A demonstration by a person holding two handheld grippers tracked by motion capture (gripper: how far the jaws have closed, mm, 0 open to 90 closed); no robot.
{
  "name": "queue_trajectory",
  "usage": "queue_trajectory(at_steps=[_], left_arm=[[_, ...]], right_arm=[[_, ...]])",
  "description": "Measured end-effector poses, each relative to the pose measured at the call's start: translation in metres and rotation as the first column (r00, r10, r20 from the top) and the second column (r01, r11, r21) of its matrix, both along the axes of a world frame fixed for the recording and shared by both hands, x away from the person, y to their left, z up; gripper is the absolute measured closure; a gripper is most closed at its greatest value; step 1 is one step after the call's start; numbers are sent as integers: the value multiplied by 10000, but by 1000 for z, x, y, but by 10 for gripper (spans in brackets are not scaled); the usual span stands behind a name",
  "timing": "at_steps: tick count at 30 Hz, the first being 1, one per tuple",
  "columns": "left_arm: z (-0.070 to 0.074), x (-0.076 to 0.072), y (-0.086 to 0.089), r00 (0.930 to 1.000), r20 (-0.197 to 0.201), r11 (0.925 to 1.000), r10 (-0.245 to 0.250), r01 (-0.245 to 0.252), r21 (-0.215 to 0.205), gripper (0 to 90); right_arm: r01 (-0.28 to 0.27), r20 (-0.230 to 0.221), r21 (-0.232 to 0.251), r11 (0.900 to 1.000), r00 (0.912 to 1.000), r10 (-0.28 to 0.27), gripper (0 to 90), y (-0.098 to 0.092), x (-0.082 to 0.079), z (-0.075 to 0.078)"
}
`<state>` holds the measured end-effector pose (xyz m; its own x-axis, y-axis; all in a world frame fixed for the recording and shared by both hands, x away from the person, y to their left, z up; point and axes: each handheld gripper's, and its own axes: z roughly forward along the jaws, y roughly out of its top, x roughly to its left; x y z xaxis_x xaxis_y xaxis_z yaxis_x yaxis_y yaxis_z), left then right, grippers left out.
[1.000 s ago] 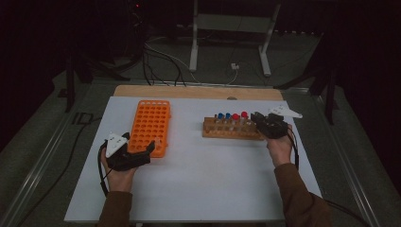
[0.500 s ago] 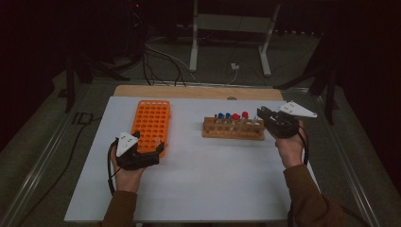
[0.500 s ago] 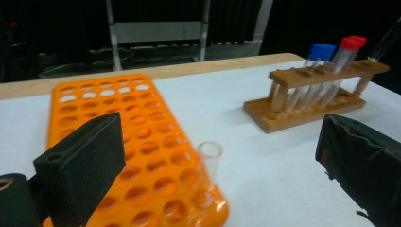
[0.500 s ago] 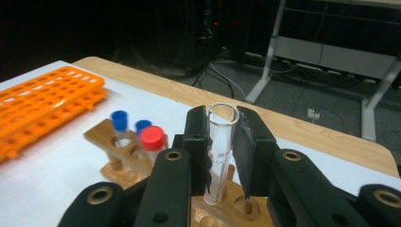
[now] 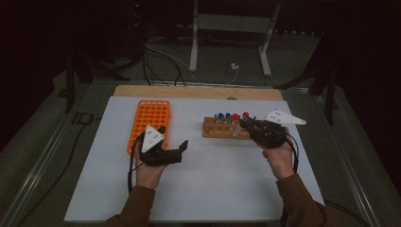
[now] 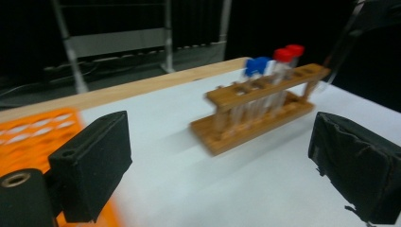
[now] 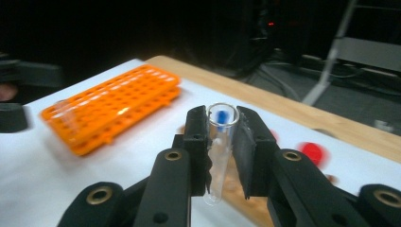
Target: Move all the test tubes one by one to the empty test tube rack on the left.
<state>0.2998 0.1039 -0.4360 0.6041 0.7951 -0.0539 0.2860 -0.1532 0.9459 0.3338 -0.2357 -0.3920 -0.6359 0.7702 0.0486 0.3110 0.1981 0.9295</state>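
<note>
One clear tube (image 7: 220,151) clamped in right gripper (image 5: 247,124), lifted off wooden rack (image 5: 226,130) since a second ago. Left gripper (image 5: 182,146) apart, empty, jaws just narrowing slightly, moved from orange rack (image 5: 149,124) at 10 o'clock toward centre; handover or transfer judged next.
</note>
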Motion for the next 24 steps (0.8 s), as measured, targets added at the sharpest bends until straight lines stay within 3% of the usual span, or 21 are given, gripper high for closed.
queue_trajectory(at_steps=[3,9,17,24], left_arm=[[3,2,-17,9993,125,9992,-354,352,197,77],[1,7,-46,9955,-17,9943,-946,946,497,83],[-3,10,-68,9889,-92,9871,-1481,1484,601,173],[-3,7,-70,9849,327,9813,-1699,1660,978,537]], right_arm=[[-405,-92,-98,9991,9991,404,764,16,-3,-2],[-964,-355,-88,9953,9947,960,764,40,-5,-7],[-1643,-590,-105,9864,9848,1634,763,62,-11,-11],[-1957,-703,-65,9806,9783,1948,763,71,-14,-11]])
